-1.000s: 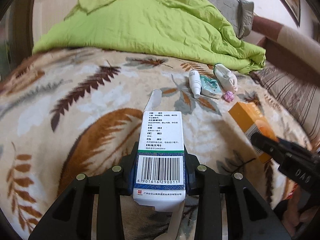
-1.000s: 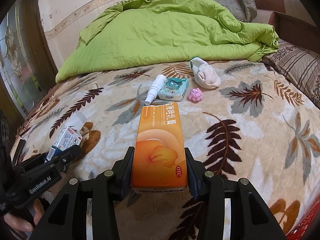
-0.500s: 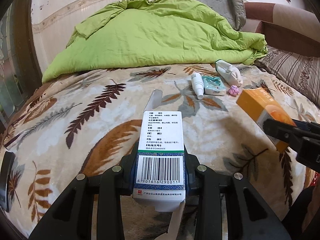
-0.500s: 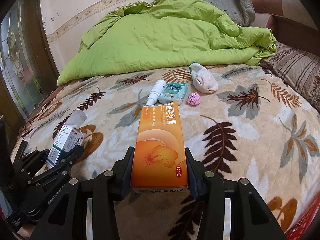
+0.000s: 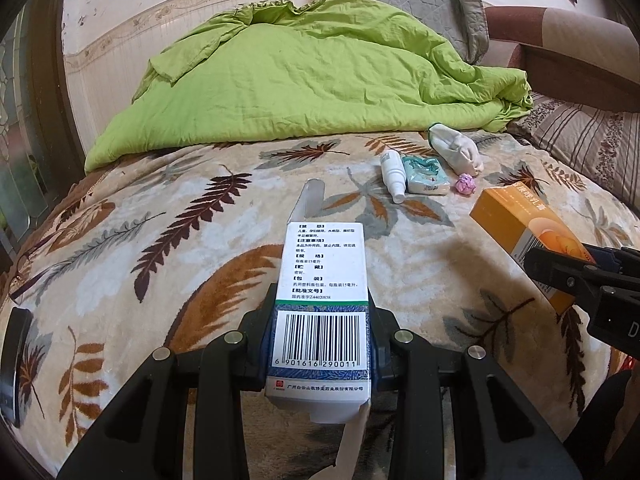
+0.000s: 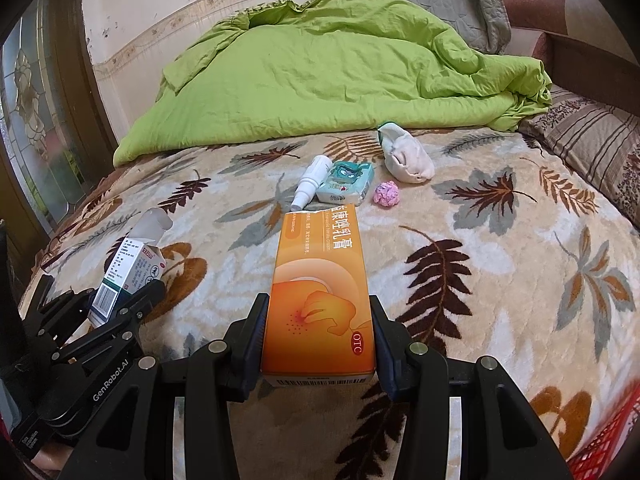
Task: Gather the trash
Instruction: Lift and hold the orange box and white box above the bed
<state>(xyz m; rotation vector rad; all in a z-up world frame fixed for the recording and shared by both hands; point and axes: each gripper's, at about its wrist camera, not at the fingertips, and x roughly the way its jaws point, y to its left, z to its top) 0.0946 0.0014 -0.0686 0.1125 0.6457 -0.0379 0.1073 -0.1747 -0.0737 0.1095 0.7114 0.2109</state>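
- The left tool [image 5: 320, 332] is closed on a white medicine box [image 5: 323, 300], which it holds above the bed [image 5: 160, 264]. The box's far flap stands open, and a paper strip hangs from its near end; the lower part of the strip is cut off by the frame.
- On the box, a barcode with the number 6901616290011 can be read. Above it are lines of Chinese text in brackets, too small to read with certainty.
- The right tool [image 6: 318, 336] grips an orange box [image 6: 322, 292], also held over the bed. It carries large Chinese characters on top and a red round mark "OTC". A barcode on its near edge is only partly visible.
- In the right wrist view, the left tool's body shows the writing "GenRobot.AI".
- Farther on the leaf-pattern blanket lie, close together, a white spray bottle [image 6: 310, 186], a teal tissue pack [image 6: 346, 182] with a cartoon face touching it, a pink crumpled paper ball [image 6: 386, 193] just beside the pack, and a white rolled sock [image 6: 408, 158] near the green duvet [image 6: 340, 68].
- The writing on the tissue pack is too small to read.
- A red mesh object [image 6: 608, 440] at the lower right corner is cut off; I cannot tell what it is.
- A dark flat thing [image 5: 14, 364] at the bed's left edge is partly cut off.
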